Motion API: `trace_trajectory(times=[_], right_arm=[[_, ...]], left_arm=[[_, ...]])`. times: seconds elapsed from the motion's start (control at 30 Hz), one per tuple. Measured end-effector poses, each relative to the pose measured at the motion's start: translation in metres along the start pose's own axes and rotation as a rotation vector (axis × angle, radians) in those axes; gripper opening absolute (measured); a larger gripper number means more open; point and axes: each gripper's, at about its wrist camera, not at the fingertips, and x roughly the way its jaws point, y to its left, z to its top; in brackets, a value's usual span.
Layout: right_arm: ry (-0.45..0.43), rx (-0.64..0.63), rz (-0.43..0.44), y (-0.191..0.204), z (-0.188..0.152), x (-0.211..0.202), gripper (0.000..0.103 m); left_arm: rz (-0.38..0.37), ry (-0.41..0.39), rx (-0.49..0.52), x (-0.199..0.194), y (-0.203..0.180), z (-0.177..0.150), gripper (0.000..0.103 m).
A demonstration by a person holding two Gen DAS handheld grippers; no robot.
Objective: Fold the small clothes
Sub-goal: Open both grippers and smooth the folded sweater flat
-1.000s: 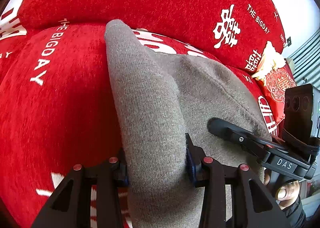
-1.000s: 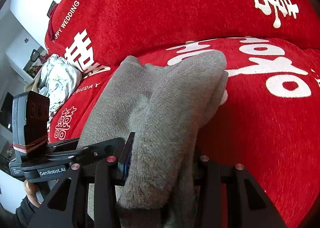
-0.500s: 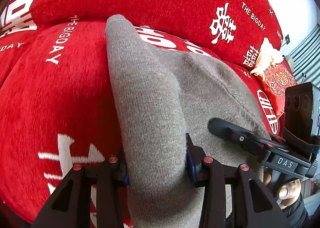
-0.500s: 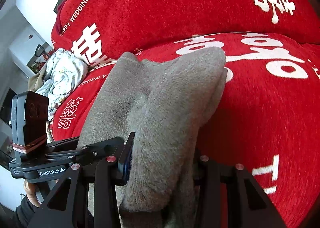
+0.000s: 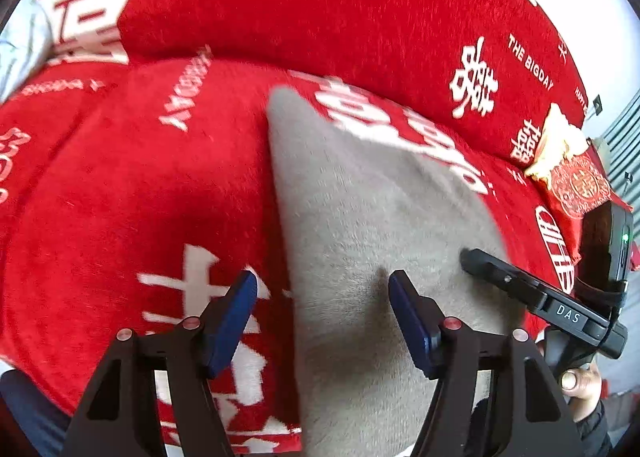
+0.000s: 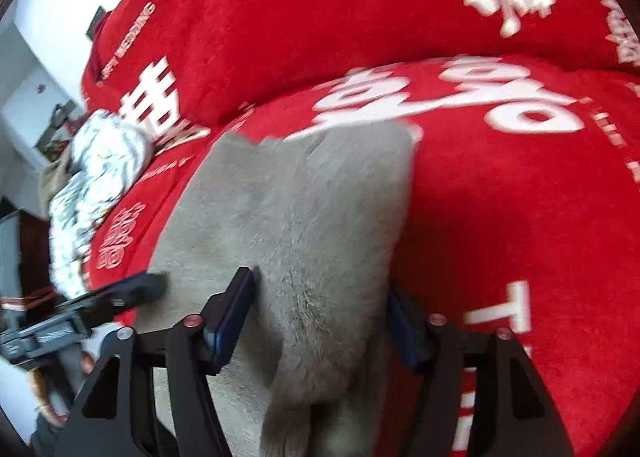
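Now both grippers, left (image 5: 322, 321) and right (image 6: 320, 317), are opening, pads clear of the grey garment (image 5: 372, 217) lying on the red sofa (image 5: 120, 217).

Both grippers let go at once: the left gripper (image 5: 322, 311), clamped a second ago on a raised ridge of the grey knit garment (image 5: 372, 217), is opening its jaws, and the fold now lies flat on the red sofa cover (image 5: 140, 197). The right gripper (image 6: 320, 309) is opening too, its bunched cloth slumping low between the pads.
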Motion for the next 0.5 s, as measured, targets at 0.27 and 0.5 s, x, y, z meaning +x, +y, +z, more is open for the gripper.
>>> trace_trajectory(times=[0.27, 0.5], right_arm=[[-0.139, -0.187, 0.027, 0.039, -0.016, -0.037, 0.076], [-0.063, -0.167, 0.07, 0.032, -0.04, -0.008, 0.076]], left_arm=[[0.023, -0.033, 0.141, -0.003, -0.039, -0.016, 0.069], [0.131, -0.025, 0.178, 0.021, -0.039, -0.033, 0.081]])
